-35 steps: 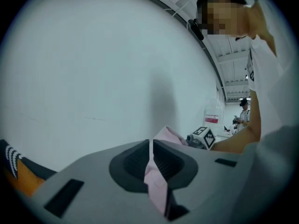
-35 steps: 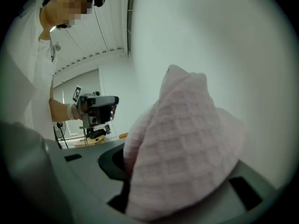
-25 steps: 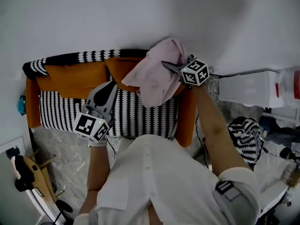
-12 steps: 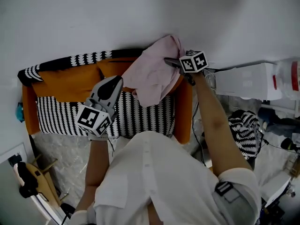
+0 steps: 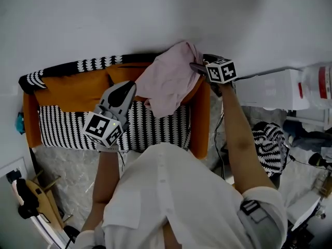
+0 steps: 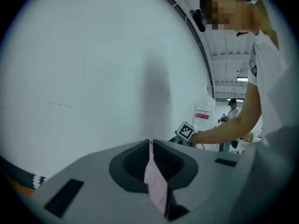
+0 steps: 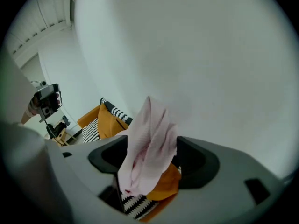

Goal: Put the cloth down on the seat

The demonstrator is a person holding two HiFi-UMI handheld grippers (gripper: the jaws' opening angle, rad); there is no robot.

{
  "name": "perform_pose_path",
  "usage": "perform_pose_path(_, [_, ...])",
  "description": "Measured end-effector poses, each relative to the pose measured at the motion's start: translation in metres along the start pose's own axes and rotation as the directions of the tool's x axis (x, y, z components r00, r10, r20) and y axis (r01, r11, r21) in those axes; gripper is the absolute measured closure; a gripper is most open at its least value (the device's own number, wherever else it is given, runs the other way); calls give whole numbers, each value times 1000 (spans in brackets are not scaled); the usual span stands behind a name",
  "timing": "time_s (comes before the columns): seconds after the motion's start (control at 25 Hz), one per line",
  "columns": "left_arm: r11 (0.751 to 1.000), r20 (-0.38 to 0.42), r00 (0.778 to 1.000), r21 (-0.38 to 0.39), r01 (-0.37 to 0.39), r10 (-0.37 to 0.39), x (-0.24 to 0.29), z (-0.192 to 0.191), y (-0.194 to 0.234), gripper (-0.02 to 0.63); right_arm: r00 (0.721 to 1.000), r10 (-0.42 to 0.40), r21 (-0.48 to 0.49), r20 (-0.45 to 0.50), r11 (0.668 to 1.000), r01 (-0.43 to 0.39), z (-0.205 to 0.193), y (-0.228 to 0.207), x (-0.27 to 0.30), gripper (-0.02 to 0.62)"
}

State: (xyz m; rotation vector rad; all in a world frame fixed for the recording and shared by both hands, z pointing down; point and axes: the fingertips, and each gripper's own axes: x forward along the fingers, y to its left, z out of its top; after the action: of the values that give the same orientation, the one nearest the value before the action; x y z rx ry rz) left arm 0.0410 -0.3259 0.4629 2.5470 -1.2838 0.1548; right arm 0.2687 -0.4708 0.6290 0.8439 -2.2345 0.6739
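Observation:
A pink cloth (image 5: pixel 168 79) hangs bunched over the back right corner of a small sofa, above its black-and-white zigzag seat (image 5: pixel 67 126). My left gripper (image 5: pixel 127 87) is shut on a thin edge of the cloth (image 6: pixel 156 185) at the cloth's left side. My right gripper (image 5: pixel 196 66) is at the cloth's upper right. Its jaws are opening and stand wide, with a fold of the cloth (image 7: pixel 149 143) loose between them and the pads not pressing on it.
The sofa has orange arms (image 5: pixel 199 118) and an orange back cushion (image 5: pixel 72 92) against a white wall. A white box (image 5: pixel 270 92) stands to the right. A black-and-white striped cushion (image 5: pixel 270 144) lies on the floor and a wooden frame (image 5: pixel 36 201) stands at bottom left.
The right gripper's jaws have spread and it has drifted slightly right of the cloth. The left gripper rose a little toward the sofa's back. The cloth hangs in much the same place.

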Motion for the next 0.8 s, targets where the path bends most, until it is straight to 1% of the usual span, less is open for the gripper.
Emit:
perform_pose_path(0.08, [1000,5,1000,1,-2,2,-3,1,-1,566,997,-27,9,78,1000,26,12,1,-17,256])
perform_pose_path(0.2, [1000,15,1000,3,-8,8,-9,3,-3,566,983,-33,15,183,999,30,29,13,-41,256])
perform_pose_path(0.32, [1000,29,999,8,-15,15,-16,7,-7,567,961,-23,13,274,1000,20,37,36,-63,262])
perform_pose_path(0.44, [1000,39,999,11,-22,21,-24,9,-10,567,934,-9,32,357,999,-3,37,66,-81,269])
perform_pose_path(0.56, [1000,47,998,10,-30,30,-34,10,-13,566,909,-5,24,417,1000,-6,31,98,-95,272])
perform_pose_path(0.72, [999,60,998,14,-36,35,-47,13,-19,566,882,19,-33,471,999,-3,21,139,-114,281])
perform_pose_path(0.8, [999,69,997,19,-40,38,-54,16,-21,567,868,40,-59,495,998,-12,18,156,-125,326])
